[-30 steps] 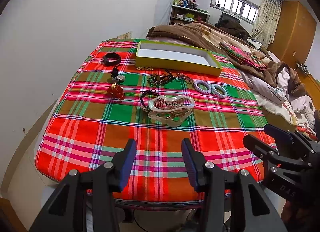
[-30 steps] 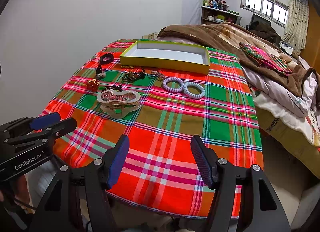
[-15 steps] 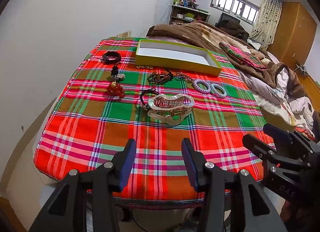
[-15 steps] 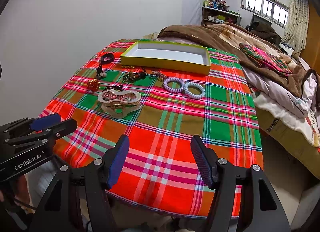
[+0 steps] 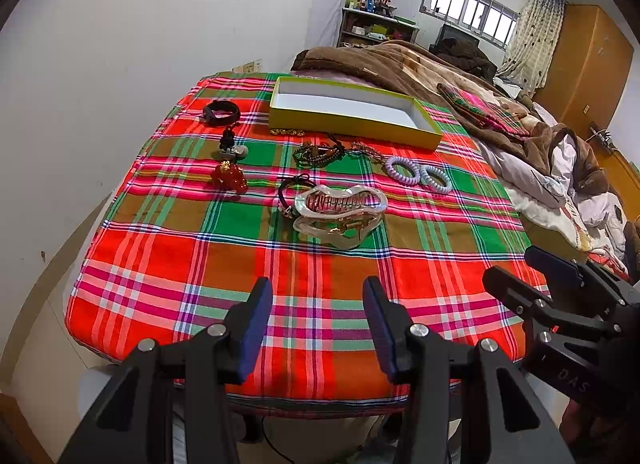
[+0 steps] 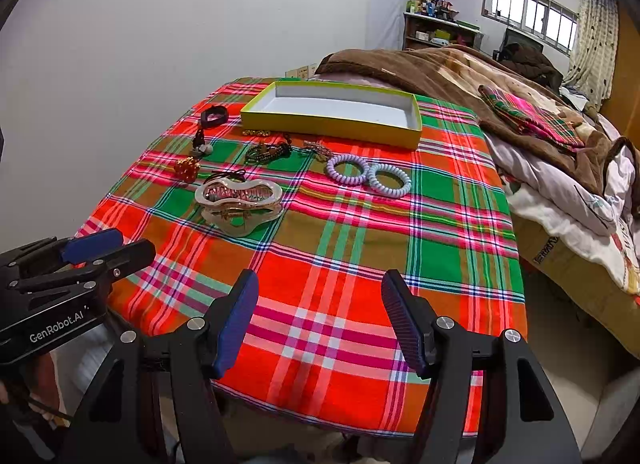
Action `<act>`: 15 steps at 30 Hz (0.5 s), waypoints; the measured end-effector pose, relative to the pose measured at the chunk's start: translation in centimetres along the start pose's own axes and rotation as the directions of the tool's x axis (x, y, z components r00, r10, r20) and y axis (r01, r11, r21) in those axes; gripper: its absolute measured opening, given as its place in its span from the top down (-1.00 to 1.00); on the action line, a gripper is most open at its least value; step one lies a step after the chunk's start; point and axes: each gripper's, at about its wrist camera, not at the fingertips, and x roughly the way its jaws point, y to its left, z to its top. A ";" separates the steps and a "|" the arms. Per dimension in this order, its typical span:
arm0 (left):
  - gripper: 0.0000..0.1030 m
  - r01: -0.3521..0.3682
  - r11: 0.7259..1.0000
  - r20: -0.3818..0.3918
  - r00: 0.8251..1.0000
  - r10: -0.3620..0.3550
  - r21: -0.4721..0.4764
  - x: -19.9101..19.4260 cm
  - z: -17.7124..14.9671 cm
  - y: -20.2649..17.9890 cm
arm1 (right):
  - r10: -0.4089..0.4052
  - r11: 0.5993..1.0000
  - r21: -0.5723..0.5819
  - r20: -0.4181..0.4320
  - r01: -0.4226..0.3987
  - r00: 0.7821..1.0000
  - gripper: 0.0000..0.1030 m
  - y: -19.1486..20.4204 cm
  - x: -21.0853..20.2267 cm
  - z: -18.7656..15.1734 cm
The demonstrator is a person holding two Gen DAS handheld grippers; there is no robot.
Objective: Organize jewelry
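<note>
A yellow-green box point(image 5: 354, 111) with a white inside stands empty at the table's far side; it also shows in the right wrist view point(image 6: 332, 112). In front of it lie a large pearly hair claw point(image 5: 340, 213) point(image 6: 239, 200), two spiral hair ties point(image 5: 418, 175) point(image 6: 368, 174), a beaded bracelet point(image 5: 318, 154) point(image 6: 267, 152), a red charm point(image 5: 229, 177) point(image 6: 187, 168), a black band point(image 5: 221, 112) point(image 6: 214, 116) and a small pendant point(image 5: 230, 146). My left gripper point(image 5: 318, 308) and my right gripper point(image 6: 320, 304) are both open and empty above the near table edge.
The table has a red and green plaid cloth point(image 5: 200, 248) point(image 6: 440, 224). A white wall point(image 5: 120, 44) runs along its left. A bed with brown blankets point(image 5: 460, 76) point(image 6: 460, 68) lies right of the table. A thin gold chain point(image 5: 286, 131) lies by the box.
Both grippers have drawn back very slightly from the table; the jewelry has not moved.
</note>
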 end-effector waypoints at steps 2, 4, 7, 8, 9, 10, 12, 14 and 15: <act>0.05 0.000 1.000 -0.001 1.000 0.000 0.001 0.0 -0.1 -0.1 | 0.001 1.000 0.002 -0.001 -0.001 1.000 -0.25 0.1 0.1 0.0; 0.05 0.000 1.000 -0.004 1.000 0.000 0.001 0.1 -0.1 -0.1 | 0.001 1.000 0.002 -0.001 -0.001 1.000 -0.25 0.1 0.1 0.0; 0.05 0.002 1.000 -0.006 1.000 -0.002 0.000 0.1 -0.2 0.0 | 0.001 1.000 0.001 0.001 -0.001 1.000 -0.24 0.1 0.1 0.0; 0.05 0.002 1.000 -0.006 1.000 -0.002 0.000 0.2 -0.2 0.0 | 0.001 1.000 0.001 0.000 -0.001 1.000 -0.25 0.1 0.1 0.0; 0.05 0.002 1.000 -0.005 1.000 -0.002 -0.001 0.1 -0.2 0.0 | 0.001 1.000 0.002 0.000 -0.001 1.000 -0.25 0.1 0.0 0.0; 0.05 0.004 1.000 -0.005 1.000 -0.004 -0.001 0.2 -0.2 0.0 | 0.001 1.000 0.002 0.000 -0.001 1.000 -0.25 0.1 0.0 0.0; 0.05 0.006 1.000 -0.003 1.000 -0.006 -0.002 0.2 -0.1 0.1 | 0.002 1.000 0.002 -0.001 -0.002 1.000 -0.25 0.1 0.0 0.0; 0.05 0.007 1.000 -0.003 1.000 -0.007 -0.002 0.1 -0.1 0.2 | 0.002 1.000 0.002 -0.001 -0.002 1.000 -0.25 0.1 0.0 -0.1; 0.05 0.007 1.000 -0.003 1.000 -0.007 -0.002 0.1 -0.2 0.2 | 0.002 1.000 0.002 -0.001 -0.002 1.000 -0.25 0.1 0.1 -0.1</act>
